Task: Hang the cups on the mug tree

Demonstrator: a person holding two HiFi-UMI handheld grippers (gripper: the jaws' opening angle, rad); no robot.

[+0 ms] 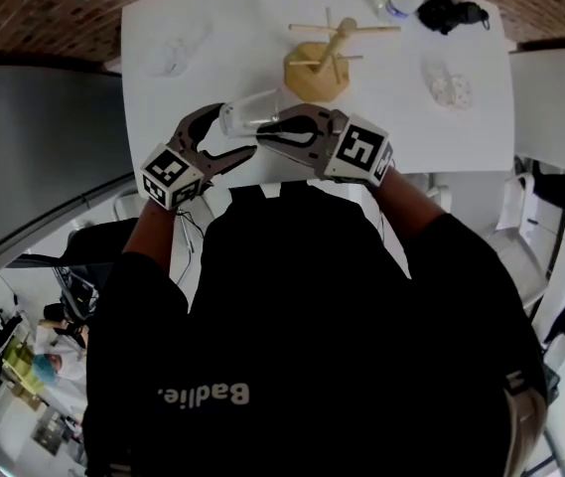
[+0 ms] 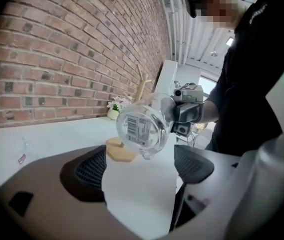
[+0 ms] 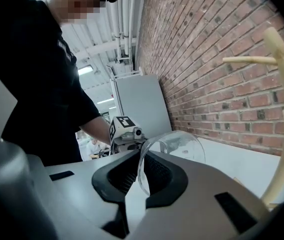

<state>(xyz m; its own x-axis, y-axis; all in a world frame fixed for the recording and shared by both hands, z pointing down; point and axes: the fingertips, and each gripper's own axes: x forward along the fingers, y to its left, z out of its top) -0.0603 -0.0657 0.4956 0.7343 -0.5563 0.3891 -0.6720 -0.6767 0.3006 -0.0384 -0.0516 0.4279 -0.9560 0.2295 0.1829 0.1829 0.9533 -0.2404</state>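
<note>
The glass cup (image 1: 250,112) is in the air over the near edge of the tabletop (image 1: 242,28). Its rim is clamped in the fingers of the right gripper (image 1: 270,133). The left gripper (image 1: 234,132) has its fingers wide apart and holds nothing. The mug tree (image 1: 320,63), at 1 o'clock from the cup, has bare pegs, so nothing is hung yet. The cup's bottom has a barcode sticker, too small to read.
</note>
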